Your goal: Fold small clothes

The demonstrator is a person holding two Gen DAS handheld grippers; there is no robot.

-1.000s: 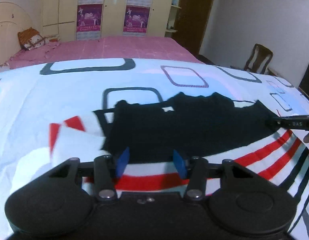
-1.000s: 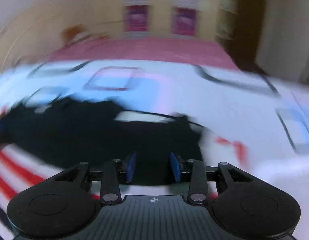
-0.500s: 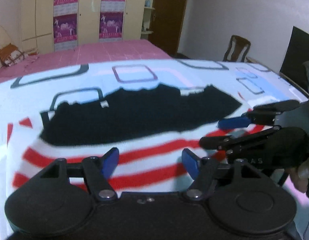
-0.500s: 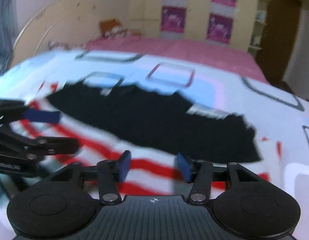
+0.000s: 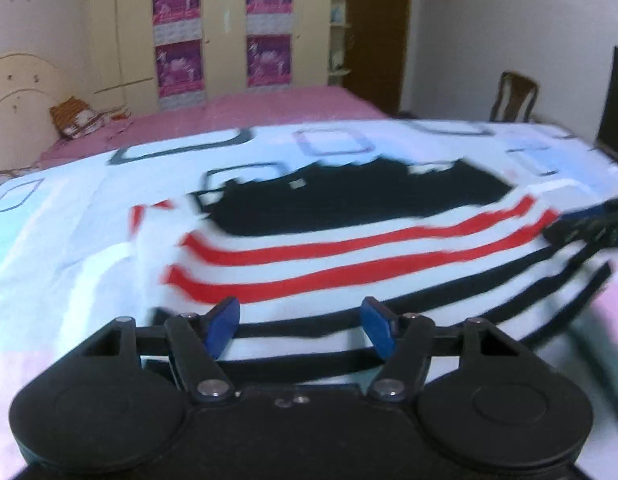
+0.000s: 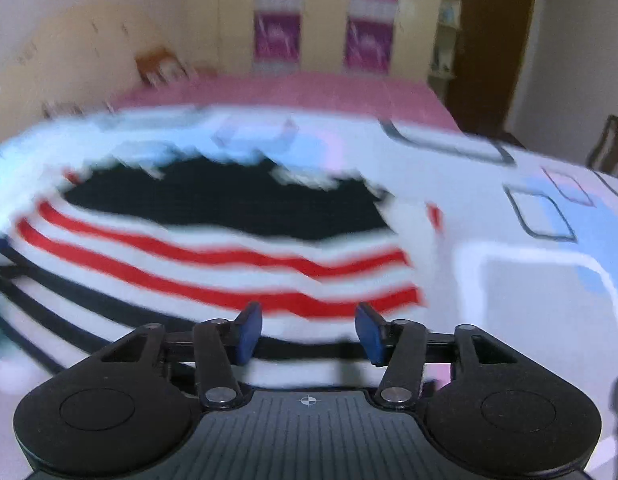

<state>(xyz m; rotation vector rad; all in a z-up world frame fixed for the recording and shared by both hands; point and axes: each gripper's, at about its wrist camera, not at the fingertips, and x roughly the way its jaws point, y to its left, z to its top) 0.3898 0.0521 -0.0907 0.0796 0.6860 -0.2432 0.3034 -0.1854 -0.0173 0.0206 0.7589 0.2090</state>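
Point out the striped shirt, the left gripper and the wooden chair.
striped shirt (image 5: 349, 256): left wrist view, on a red stripe mid-garment.
left gripper (image 5: 301, 326): left wrist view, midway between its blue fingertips.
wooden chair (image 5: 513, 96): left wrist view, on its backrest.

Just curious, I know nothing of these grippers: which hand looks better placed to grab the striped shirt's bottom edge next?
Neither clearly. Left gripper and right gripper are both open over the near edge of the shirt, left by its left side, right by its right side.
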